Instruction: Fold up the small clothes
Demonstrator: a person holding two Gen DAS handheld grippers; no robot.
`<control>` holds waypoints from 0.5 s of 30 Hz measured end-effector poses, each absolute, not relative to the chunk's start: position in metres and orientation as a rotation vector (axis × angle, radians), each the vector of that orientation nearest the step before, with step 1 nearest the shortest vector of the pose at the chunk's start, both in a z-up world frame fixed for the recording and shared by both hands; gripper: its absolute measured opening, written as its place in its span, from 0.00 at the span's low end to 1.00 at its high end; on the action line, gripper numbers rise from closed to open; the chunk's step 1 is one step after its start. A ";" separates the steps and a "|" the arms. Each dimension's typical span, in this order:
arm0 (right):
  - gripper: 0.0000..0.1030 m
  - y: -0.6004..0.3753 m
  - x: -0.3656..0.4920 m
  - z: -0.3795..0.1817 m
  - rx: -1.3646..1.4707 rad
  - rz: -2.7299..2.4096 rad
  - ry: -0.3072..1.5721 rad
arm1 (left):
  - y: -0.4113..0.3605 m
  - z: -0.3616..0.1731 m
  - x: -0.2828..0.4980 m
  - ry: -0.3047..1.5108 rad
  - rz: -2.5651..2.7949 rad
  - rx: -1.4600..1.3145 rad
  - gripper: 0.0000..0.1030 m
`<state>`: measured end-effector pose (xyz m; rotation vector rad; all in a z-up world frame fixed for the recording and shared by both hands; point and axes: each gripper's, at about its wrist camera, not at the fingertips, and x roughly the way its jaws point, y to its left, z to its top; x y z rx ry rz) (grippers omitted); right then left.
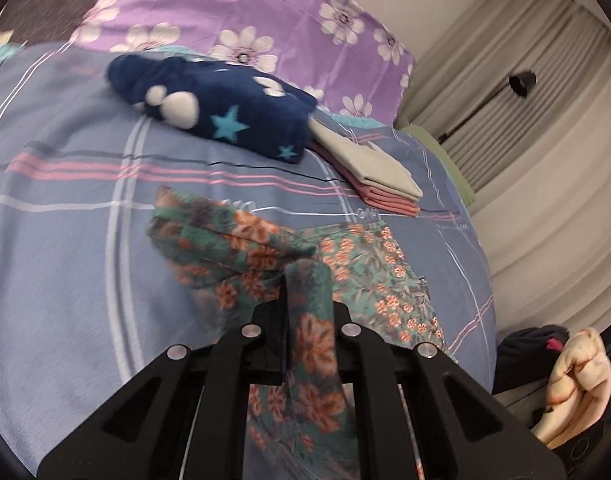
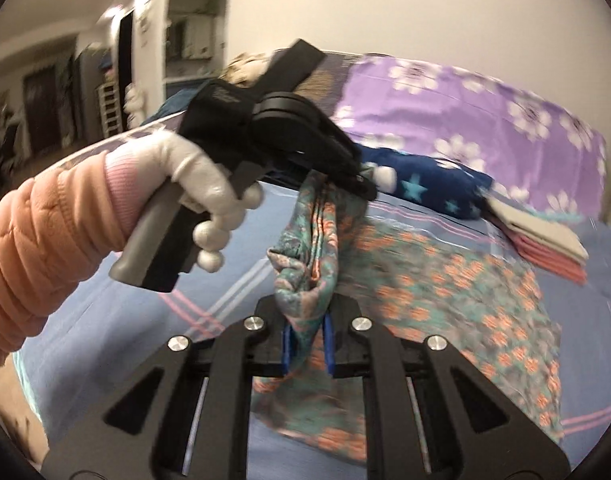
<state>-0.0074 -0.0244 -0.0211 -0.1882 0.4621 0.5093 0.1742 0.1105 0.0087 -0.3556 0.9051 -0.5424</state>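
Observation:
A green cloth with orange flowers (image 1: 369, 280) lies partly spread on the blue striped bedsheet (image 1: 73, 240). My left gripper (image 1: 307, 320) is shut on a bunched edge of it and holds that edge lifted. In the right wrist view the floral cloth (image 2: 445, 280) hangs between both grippers. My right gripper (image 2: 307, 332) is shut on a lower fold of it. The left gripper (image 2: 357, 184), held by a gloved hand (image 2: 201, 184), pinches the cloth's upper end above the bed.
A rolled navy blanket with stars (image 1: 221, 116) and a folded stack of grey and pink cloths (image 1: 381, 180) lie farther back on the bed. A purple flowered pillow (image 1: 265, 16) is behind them. Curtains (image 1: 525, 160) hang on the right.

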 end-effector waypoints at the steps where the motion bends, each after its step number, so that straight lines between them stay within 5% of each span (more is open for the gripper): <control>1: 0.11 -0.034 -0.006 -0.020 -0.171 0.498 0.464 | 0.098 0.012 0.177 0.906 -0.546 -0.336 0.08; 15: 0.11 -0.165 0.008 -0.036 0.084 0.408 0.513 | -0.036 0.022 0.205 0.951 -0.523 -0.166 0.06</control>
